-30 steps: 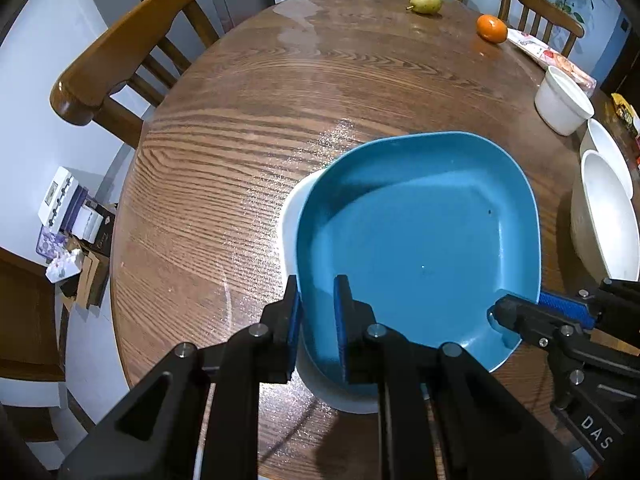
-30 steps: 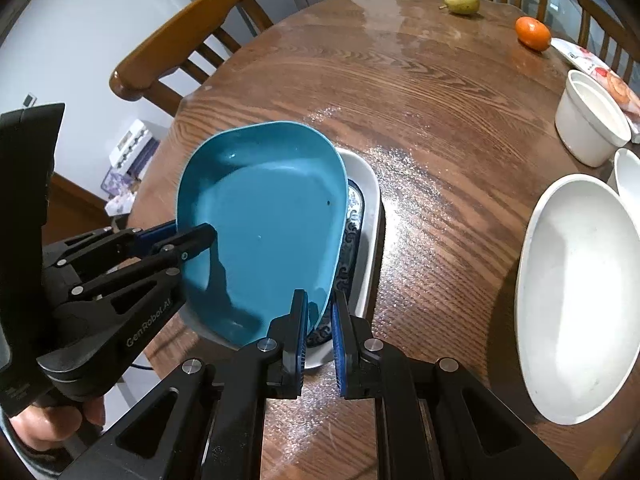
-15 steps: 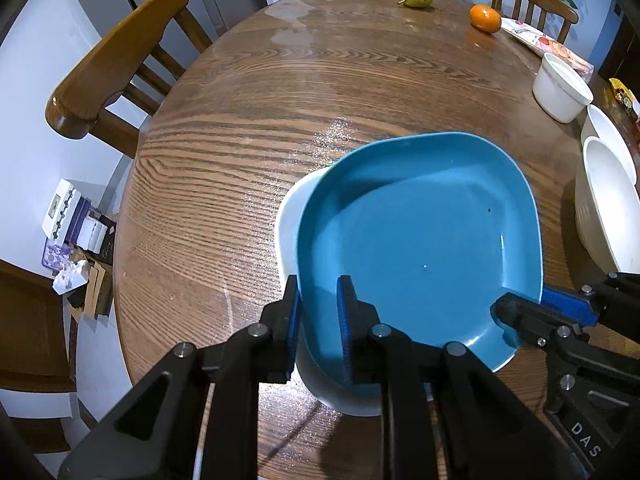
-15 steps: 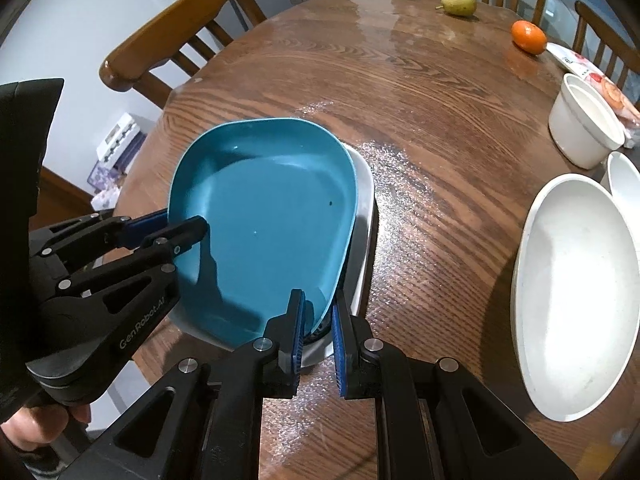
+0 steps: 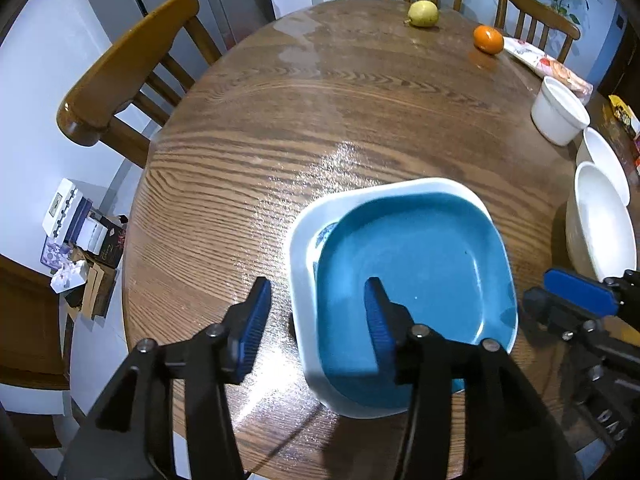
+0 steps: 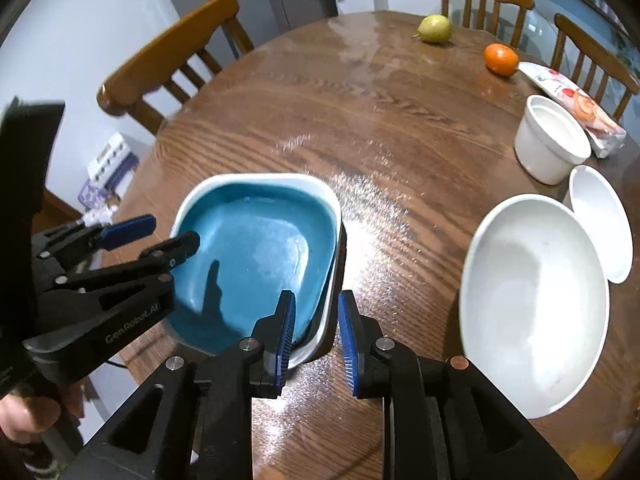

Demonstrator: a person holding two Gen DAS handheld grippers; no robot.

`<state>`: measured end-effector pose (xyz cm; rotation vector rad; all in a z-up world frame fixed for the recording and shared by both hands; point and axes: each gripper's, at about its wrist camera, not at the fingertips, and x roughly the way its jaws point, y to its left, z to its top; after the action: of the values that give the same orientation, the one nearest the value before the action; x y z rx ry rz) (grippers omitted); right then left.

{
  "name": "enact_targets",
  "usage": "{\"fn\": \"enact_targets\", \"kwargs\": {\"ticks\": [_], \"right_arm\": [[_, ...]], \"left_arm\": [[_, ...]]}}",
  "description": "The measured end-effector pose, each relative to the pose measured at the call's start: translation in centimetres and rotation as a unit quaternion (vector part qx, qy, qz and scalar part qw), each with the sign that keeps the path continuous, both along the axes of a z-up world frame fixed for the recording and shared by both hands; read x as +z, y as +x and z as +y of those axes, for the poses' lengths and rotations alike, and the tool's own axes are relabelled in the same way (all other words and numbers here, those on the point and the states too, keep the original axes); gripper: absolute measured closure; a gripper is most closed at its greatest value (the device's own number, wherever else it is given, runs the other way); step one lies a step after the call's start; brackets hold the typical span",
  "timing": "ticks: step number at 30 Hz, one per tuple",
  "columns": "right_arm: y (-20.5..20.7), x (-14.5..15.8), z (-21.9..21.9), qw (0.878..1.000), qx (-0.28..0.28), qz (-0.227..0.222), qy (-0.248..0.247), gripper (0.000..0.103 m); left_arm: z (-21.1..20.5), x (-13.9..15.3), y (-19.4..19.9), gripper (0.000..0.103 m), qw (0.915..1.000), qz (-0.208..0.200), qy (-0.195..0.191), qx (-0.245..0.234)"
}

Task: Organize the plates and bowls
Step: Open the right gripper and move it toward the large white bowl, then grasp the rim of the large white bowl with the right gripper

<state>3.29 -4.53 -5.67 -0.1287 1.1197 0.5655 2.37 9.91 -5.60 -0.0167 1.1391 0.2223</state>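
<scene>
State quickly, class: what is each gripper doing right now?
Left gripper: open, holding nothing, fingers astride the near rim of the white dish and blue plate.
Right gripper: open, holding nothing.

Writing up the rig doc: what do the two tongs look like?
Both match: matte black linkage arms with silver pivot screws, ending in ribbed blue pads. The left tongs carry white "GenRobot.AI" lettering on one arm in the right wrist view. The right tongs show partial "DAS" lettering in the left wrist view. No cables or sleeves visible.
</scene>
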Motion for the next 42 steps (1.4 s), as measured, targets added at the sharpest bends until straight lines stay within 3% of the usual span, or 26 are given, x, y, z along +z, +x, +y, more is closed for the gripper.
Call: {"fn": "enact_targets", "kwargs": {"ticks": [5,9,12,15,16,20,21,35,42], "right_arm": [[-0.3,1.8,-1.9,0.999,-0.02,-0.022,0.026,0.081],[-0.3,3.0,-4.6,0.997,-0.054,-0.04,0.035,0.081],[-0.4,3.4,-6.5,0.995,-0.078,-0.045,0.038,0.08],[-0.5,3.6,-8.2,0.993,-0.1,-0.05,0.041,0.08],[-0.5,3.6,-8.8,0.992,-0.107,-0.051,0.041,0.078],[-0.3,3.7,-11.3,0.987,-0.144,-0.056,0.042,0.05],[-0.3,3.8,-12.0,0.985,-0.155,-0.06,0.041,0.049],[0.2,2.8,-17.7,0.973,-0.225,-0.045,0.035,0.048],[0.8,1.1,-19.5,0.969,-0.246,-0.012,0.035,0.047]], "left_arm": [[-0.8,1.0,0.1,0.041,0.9999,-0.011,-0.008,-0.009],[-2.6,1.9,0.2,0.038,0.9992,-0.021,-0.015,-0.032],[-4.2,2.5,0.5,0.028,0.998,-0.029,-0.022,-0.051],[-6.0,3.2,0.6,0.027,0.9964,-0.038,-0.02,-0.073],[-6.6,3.3,0.7,0.026,0.9958,-0.04,-0.02,-0.08],[-8.6,3.7,1.0,0.021,0.9932,-0.045,-0.019,-0.105],[-9.0,3.7,1.1,0.021,0.9926,-0.046,-0.02,-0.11],[-13.5,3.4,2.7,0.008,0.9862,-0.042,-0.016,-0.159],[-15.2,2.2,4.0,0.001,0.9853,-0.029,-0.016,-0.168]]}}
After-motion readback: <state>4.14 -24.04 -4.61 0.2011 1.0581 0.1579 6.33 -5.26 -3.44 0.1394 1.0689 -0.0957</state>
